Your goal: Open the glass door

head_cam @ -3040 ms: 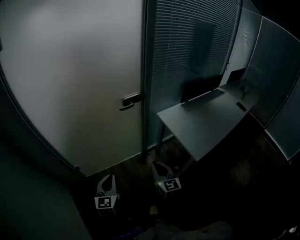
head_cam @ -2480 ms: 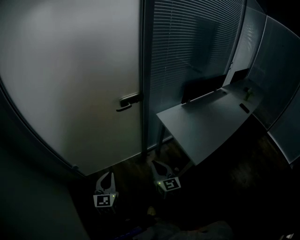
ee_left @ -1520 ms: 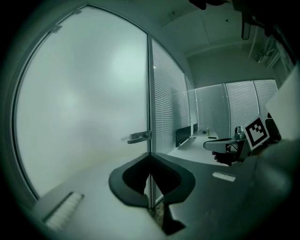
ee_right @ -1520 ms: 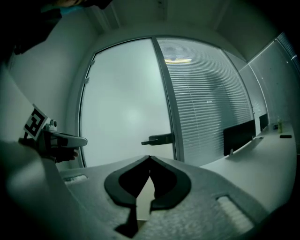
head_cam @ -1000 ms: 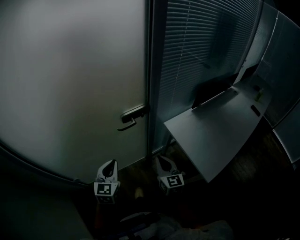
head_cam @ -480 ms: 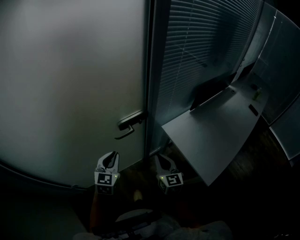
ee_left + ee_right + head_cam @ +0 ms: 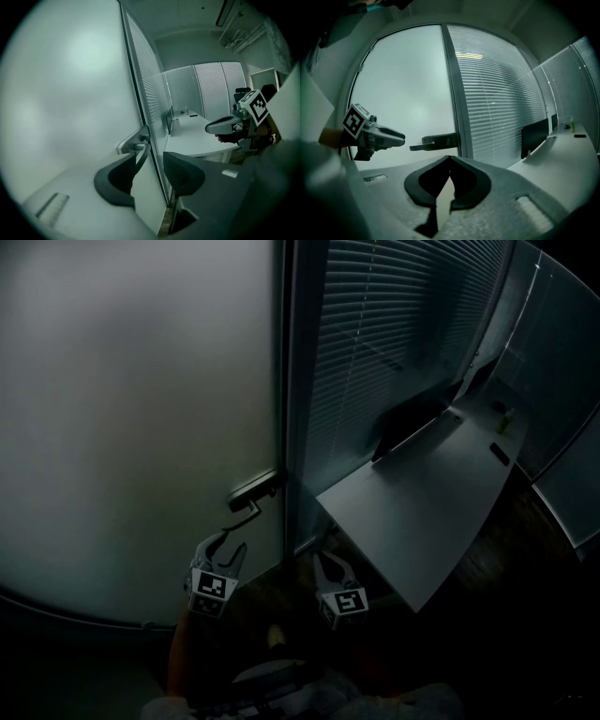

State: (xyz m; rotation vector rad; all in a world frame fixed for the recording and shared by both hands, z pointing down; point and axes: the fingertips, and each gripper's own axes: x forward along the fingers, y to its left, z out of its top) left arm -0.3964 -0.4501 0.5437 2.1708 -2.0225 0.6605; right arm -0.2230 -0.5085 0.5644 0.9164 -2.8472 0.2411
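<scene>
The glass door (image 7: 141, 409) is a tall frosted pane, pale and milky, filling the left half of the head view, with its right edge against a dark upright frame post (image 7: 292, 381). Low on that edge sits a dark lever handle (image 7: 253, 493), its bar reaching left from a small plate beside the post and slanting slightly downward. Just below the free end of the lever, in the lower left-centre of the frame, the left tool (image 7: 230, 542) points up toward it; its jaws have just been opening and now stand wide, with nothing pressed between the pads. In the left gripper view the lever lies just ahead of the jaw tips, close but not between them. The right tool (image 7: 323, 563) sits lower centre, to the right of the post and well away from the handle, its jaw tips closed together on nothing. Right of the post runs a glazed wall with lowered slatted blinds (image 7: 384, 343), and a grey desk (image 7: 422, 512) stretches from the lower centre toward the upper right.
</scene>
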